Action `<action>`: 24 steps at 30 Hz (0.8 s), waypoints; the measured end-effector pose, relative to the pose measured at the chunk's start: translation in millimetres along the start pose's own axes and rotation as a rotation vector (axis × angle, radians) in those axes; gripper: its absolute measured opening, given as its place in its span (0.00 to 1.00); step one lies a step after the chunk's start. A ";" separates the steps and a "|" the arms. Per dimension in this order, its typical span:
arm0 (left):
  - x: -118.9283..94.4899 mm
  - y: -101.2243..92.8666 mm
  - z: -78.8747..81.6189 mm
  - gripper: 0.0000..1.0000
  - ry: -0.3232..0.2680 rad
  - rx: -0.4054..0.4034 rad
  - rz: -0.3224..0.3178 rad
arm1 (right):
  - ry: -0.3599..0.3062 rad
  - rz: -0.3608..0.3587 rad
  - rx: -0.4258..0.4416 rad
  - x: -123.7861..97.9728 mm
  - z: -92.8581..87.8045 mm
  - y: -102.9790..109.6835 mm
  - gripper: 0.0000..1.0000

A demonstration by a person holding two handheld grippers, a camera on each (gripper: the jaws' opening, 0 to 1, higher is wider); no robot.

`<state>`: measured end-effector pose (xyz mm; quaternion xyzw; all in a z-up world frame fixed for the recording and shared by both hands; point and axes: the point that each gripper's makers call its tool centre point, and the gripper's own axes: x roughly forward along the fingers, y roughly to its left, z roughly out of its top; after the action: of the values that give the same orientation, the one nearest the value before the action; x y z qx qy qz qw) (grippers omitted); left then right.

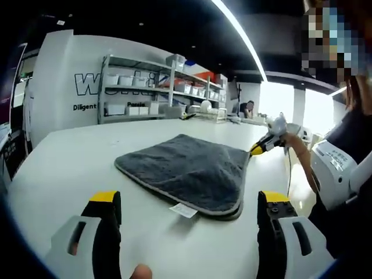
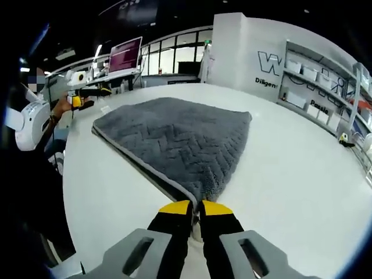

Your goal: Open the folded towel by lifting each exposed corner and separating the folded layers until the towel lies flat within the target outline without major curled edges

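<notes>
White round table (image 1: pixel 70 168) fills the left gripper view, with a wall of shelving (image 1: pixel 157 87) carrying white bins behind it and a bright ceiling light strip above. Grey towel (image 1: pixel 189 168) lies folded on the table, roughly in the middle, 2 layers showing along the near edge and a white tag (image 1: pixel 184 210) sticking out at the near corner. My left gripper (image 1: pixel 189 212) hangs low over the table with its 2 yellow-tipped jaws wide apart, touching nothing, short of the towel's near edge. My right gripper (image 1: pixel 260 149) comes in from the right, its yellow tip at the towel's right corner.

Right gripper view: same white table (image 2: pixel 302 157), monitor (image 2: pixel 125 55) and windows at the back, shelves at the right. Towel (image 2: pixel 174 142) spreads away from me, zigzag texture on top, lighter bound edge on the left side. My right gripper (image 2: pixel 196 208) has its jaws pressed together on the towel's nearest corner, fabric pinched between the yellow tips. My left gripper (image 2: pixel 87 96) shows far left beyond the towel, held in a hand.
</notes>
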<state>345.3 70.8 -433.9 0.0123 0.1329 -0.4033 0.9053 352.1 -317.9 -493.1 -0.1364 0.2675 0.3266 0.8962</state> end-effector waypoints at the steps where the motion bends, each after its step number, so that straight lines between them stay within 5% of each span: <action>1: -0.2 0.5 -0.7 0.96 0.004 0.001 0.001 | 0.001 0.001 0.001 -0.1 0.0 0.3 0.03; 8: 0.1 0.5 -1.9 0.96 0.009 -0.003 -0.003 | -0.026 -0.021 -0.021 -3.0 5.1 -3.0 0.15; 12: 0.8 1.2 -3.2 0.96 0.015 -0.006 0.000 | 0.002 -0.035 -0.026 -7.6 1.8 -3.9 0.37; 15: 0.9 1.9 -3.6 0.96 0.017 -0.008 0.002 | -0.071 0.032 0.022 -10.2 13.5 9.4 0.48; 20: 1.8 2.0 -5.2 0.97 0.026 -0.016 0.005 | -0.131 0.012 0.043 -16.3 23.3 6.5 0.69; 24: 1.9 -0.4 -6.0 0.97 0.033 -0.019 0.001 | -0.099 -0.006 0.033 -11.6 19.9 8.4 0.93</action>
<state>344.8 69.9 -440.2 0.0107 0.1516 -0.4013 0.9032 346.9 -309.2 -470.8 -0.1063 0.2276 0.3256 0.9115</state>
